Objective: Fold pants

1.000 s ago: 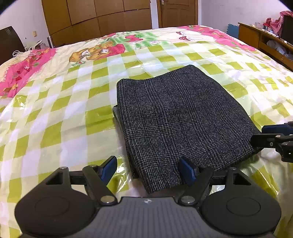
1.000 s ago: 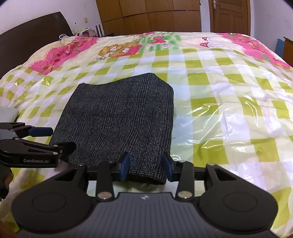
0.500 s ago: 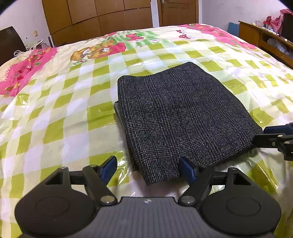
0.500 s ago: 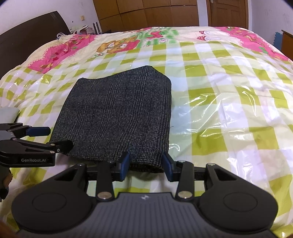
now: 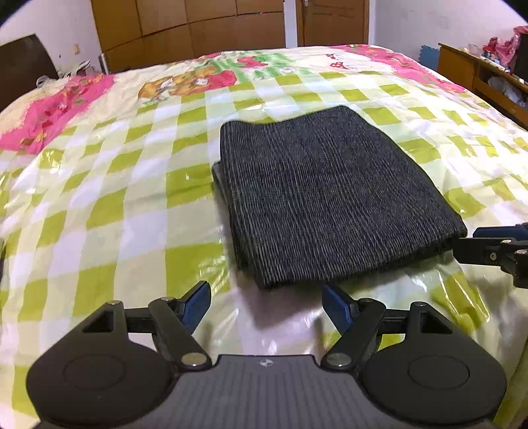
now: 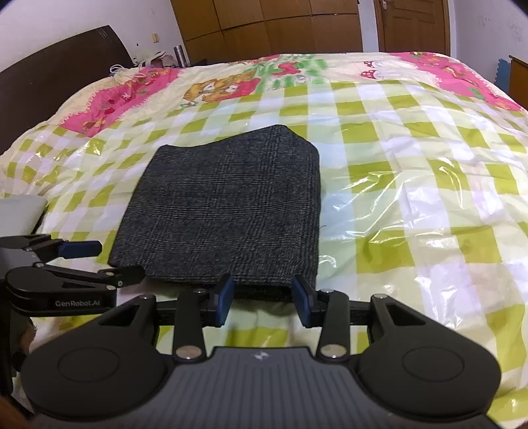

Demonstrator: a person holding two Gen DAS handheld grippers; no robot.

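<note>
The dark grey checked pants (image 5: 330, 198) lie folded into a flat rectangle on the bed, also shown in the right wrist view (image 6: 227, 211). My left gripper (image 5: 267, 302) is open and empty, just short of the fold's near edge. My right gripper (image 6: 264, 298) is open and empty, at the near edge of the pants; I cannot tell if it touches them. Each gripper shows at the edge of the other's view: the right one (image 5: 491, 246) by the pants' right corner, the left one (image 6: 82, 260) by their left corner.
The bed (image 5: 99, 204) has a green-and-white checked cover under clear plastic (image 6: 412, 204). A dark headboard (image 6: 49, 66) stands at the left, wooden wardrobes (image 5: 184, 29) and a door at the back, a wooden shelf unit (image 5: 488, 79) at the right.
Both grippers have drawn back towards me from the folded pants, which now lie farther ahead. Both stay open; the pants have not moved.
</note>
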